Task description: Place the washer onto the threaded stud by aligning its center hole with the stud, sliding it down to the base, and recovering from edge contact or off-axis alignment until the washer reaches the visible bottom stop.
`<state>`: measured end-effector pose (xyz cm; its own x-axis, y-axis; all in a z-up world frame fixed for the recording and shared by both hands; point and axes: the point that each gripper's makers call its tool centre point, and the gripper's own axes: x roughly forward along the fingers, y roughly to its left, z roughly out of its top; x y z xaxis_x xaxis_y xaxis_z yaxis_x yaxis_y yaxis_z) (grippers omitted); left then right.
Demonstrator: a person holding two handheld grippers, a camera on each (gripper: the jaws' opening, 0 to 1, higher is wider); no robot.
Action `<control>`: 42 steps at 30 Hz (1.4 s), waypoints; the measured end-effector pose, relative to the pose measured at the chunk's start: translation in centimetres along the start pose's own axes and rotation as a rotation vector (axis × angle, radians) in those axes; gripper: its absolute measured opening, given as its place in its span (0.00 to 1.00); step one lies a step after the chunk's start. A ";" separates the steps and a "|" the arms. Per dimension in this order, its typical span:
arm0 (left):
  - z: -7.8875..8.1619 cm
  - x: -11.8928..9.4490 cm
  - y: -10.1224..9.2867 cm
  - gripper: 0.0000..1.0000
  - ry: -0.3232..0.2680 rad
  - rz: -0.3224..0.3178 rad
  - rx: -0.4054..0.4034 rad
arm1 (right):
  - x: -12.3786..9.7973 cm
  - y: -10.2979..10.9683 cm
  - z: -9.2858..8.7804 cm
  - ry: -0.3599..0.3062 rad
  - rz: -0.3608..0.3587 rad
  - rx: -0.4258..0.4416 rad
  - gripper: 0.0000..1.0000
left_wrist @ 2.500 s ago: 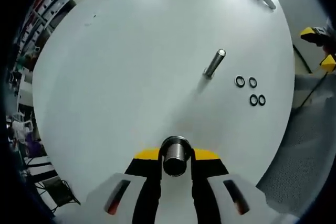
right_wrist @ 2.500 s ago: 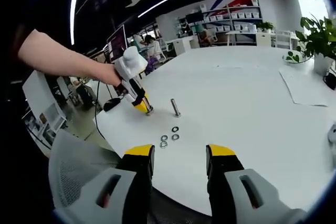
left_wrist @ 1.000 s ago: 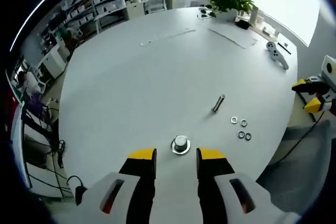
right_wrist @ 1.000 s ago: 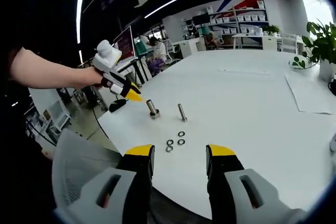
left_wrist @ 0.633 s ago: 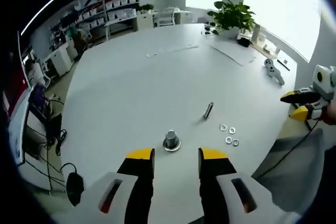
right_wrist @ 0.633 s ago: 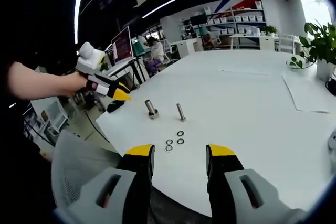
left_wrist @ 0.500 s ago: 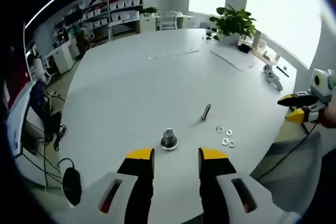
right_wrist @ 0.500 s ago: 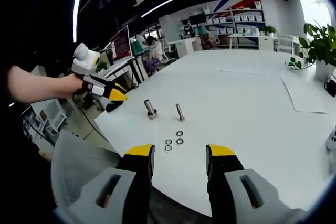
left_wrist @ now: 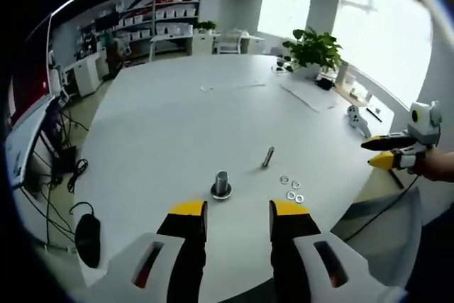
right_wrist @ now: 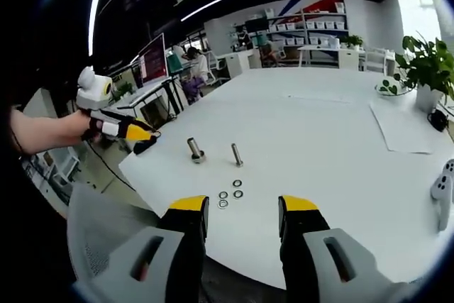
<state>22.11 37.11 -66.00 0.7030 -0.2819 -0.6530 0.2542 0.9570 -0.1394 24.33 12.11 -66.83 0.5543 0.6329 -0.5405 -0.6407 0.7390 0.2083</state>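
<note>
Risk lies in the pickup: the washers are thin, flat on the counter and clustered, so fingers may slip or nudge neighbours. The threaded stud stands just beyond them. Left gripper and right gripper both gape, holding nothing, well off the parts.

I'm pulling my left tool back off the tabletop, open now, leaving the wide stud standing there.
</note>
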 end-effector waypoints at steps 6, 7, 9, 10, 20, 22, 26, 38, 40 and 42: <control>-1.1 -1.1 -0.1 0.35 -0.020 -0.018 -0.006 | -0.4 0.1 0.0 0.004 -0.043 0.012 0.42; -1.2 -1.3 -0.1 0.36 -0.025 -0.022 -0.003 | -0.4 0.2 -0.1 0.007 -0.052 0.006 0.42; -1.5 -1.6 0.1 0.36 -0.021 -0.026 0.004 | -0.3 0.4 -0.4 0.017 -0.063 0.001 0.42; -1.6 -1.8 0.2 0.37 -0.021 -0.027 0.009 | -0.3 0.4 -0.5 0.020 -0.066 0.003 0.42; -1.6 -3.1 -0.2 0.38 -0.039 -0.072 0.056 | 0.3 0.7 -0.5 0.032 -0.115 -0.006 0.42; -1.7 -3.3 -0.4 0.38 -0.043 -0.093 0.038 | 0.3 0.8 -0.3 0.032 -0.124 -0.006 0.42; -2.0 -3.5 -0.7 0.38 -0.047 -0.114 0.058 | 0.3 0.8 0.0 0.026 -0.145 0.001 0.42; -2.1 -3.9 -0.9 0.39 -0.059 -0.142 0.071 | 0.6 0.8 -0.1 0.045 -0.160 -0.015 0.42; -2.1 -3.9 -1.2 0.39 -0.055 -0.148 0.069 | 0.8 0.7 -0.1 0.047 -0.157 -0.014 0.42; -2.1 -3.9 -1.4 0.39 -0.055 -0.151 0.074 | 1.0 0.7 -0.2 0.056 -0.152 -0.022 0.42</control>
<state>17.57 37.00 -64.84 0.6880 -0.4275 -0.5865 0.4068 0.8964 -0.1761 24.32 13.17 -67.37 0.6159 0.4994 -0.6094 -0.5630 0.8200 0.1030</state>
